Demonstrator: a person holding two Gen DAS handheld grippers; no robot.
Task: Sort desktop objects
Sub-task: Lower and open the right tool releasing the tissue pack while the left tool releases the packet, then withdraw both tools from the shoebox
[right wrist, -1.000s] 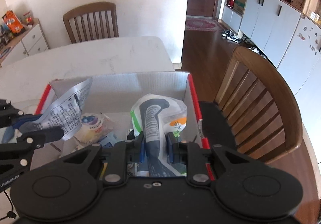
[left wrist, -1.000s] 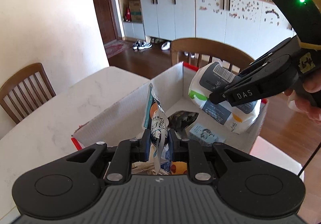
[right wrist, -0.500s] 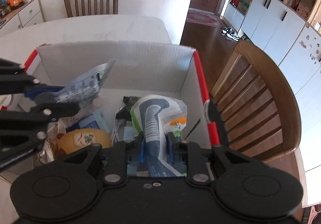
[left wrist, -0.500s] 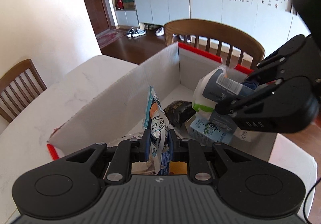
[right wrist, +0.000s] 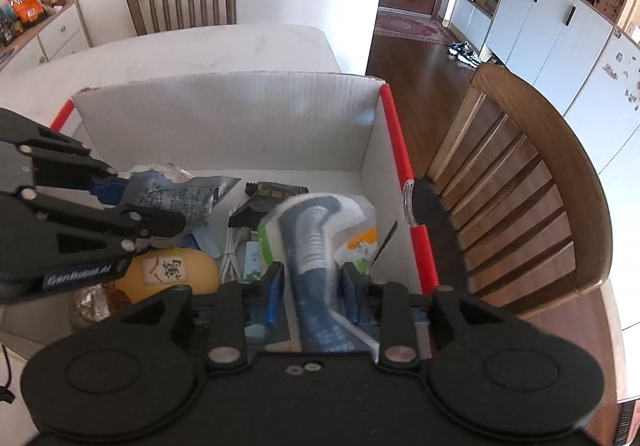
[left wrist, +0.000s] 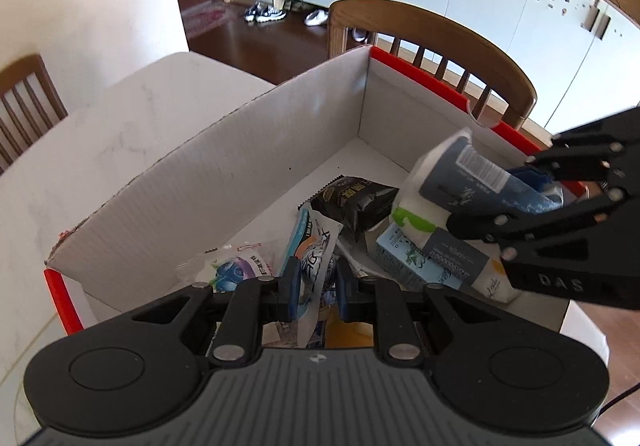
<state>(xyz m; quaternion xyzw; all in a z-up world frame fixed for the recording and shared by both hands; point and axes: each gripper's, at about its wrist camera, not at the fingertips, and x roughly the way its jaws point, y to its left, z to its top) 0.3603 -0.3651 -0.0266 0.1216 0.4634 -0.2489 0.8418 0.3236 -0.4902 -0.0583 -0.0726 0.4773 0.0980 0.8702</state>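
Both grippers reach down into an open box (left wrist: pixel 224 182) with white inner walls and a red rim, standing on a pale table (left wrist: pixel 120 118). The left gripper (left wrist: pixel 314 288) has its fingers drawn close on a thin sachet (left wrist: pixel 316 246), which stands up between the blue pads (left wrist: pixel 290 286); in the right wrist view the same sachet (right wrist: pixel 184 198) juts from the left gripper's fingers toward the middle of the box. The right gripper (right wrist: pixel 310 292) has its fingers parted only as wide as the tissue pack (right wrist: pixel 316 230) between them, a white pack with a grey-blue band, tilted up at the box's right side. In the left wrist view the pack (left wrist: pixel 448 206) lies over a pale blue carton (left wrist: pixel 408 266). Loose on the box floor are a black packet (left wrist: pixel 354 200), a blueberry packet (left wrist: pixel 232 270), a white cable (right wrist: pixel 232 246) and a yellow round thing (right wrist: pixel 176 272). A wooden chair (right wrist: pixel 520 182) stands just beyond the box's red side.
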